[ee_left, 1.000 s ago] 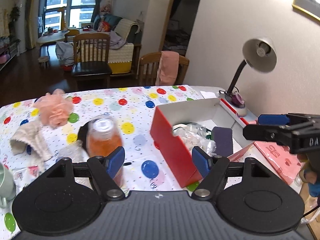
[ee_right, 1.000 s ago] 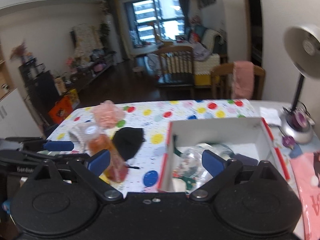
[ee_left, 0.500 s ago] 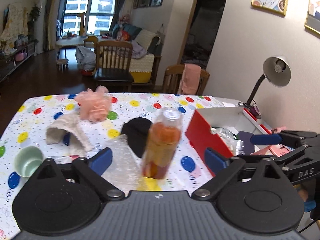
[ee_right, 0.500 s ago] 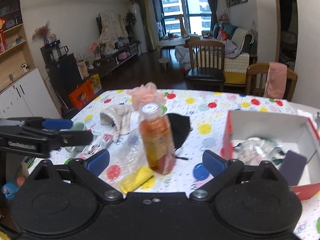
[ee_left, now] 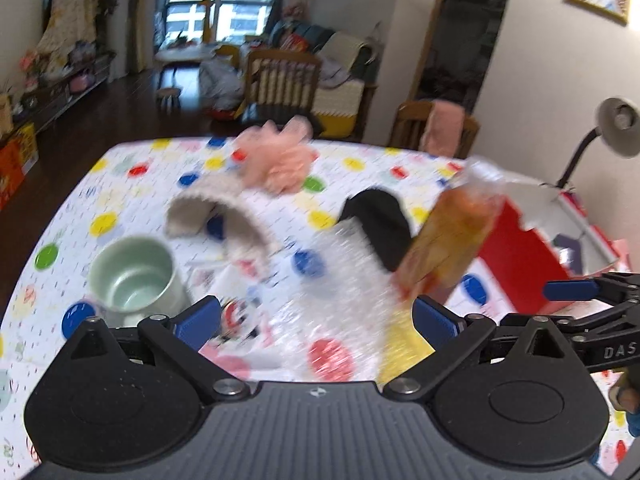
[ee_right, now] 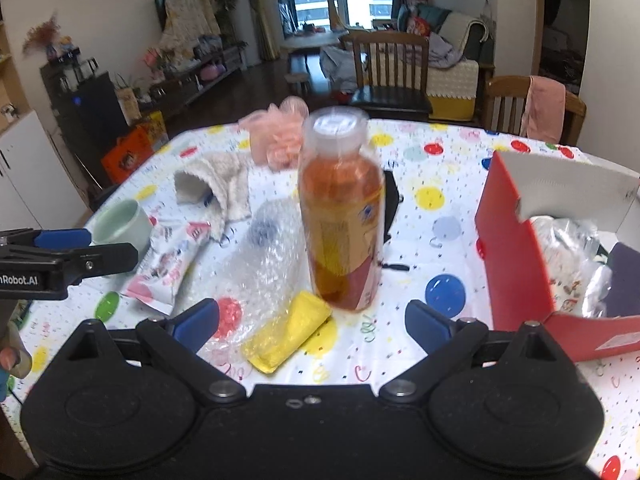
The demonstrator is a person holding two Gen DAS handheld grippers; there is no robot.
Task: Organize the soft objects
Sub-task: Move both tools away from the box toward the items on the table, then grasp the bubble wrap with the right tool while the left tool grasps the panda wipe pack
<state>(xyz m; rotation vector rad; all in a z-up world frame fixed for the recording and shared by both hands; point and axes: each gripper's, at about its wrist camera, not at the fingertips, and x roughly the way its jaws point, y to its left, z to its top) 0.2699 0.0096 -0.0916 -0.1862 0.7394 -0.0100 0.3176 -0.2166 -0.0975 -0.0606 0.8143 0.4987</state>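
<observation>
Soft things lie on the polka-dot table: a pink puff (ee_left: 278,162) (ee_right: 280,136), a beige knitted piece (ee_left: 224,216) (ee_right: 218,184), a black cloth (ee_left: 380,220), bubble wrap (ee_left: 340,300) (ee_right: 260,264), a yellow roll (ee_right: 286,334) and a printed pouch (ee_right: 164,268). A red and white box (ee_right: 516,248) (ee_left: 520,256) at the right holds plastic wrap (ee_right: 568,256) and a dark pad (ee_right: 624,276). My left gripper (ee_left: 316,320) is open and empty above the bubble wrap. My right gripper (ee_right: 312,320) is open and empty before the yellow roll.
An orange drink bottle (ee_right: 340,216) (ee_left: 452,240) stands upright between the soft things and the box. A pale green cup (ee_left: 134,276) (ee_right: 120,220) stands at the left. A desk lamp (ee_left: 612,128) is behind the box. Chairs stand at the far table edge.
Both grippers have swung left, away from the box, toward the soft things in the middle of the table. Both stay open and empty. Nothing on the table has moved.
</observation>
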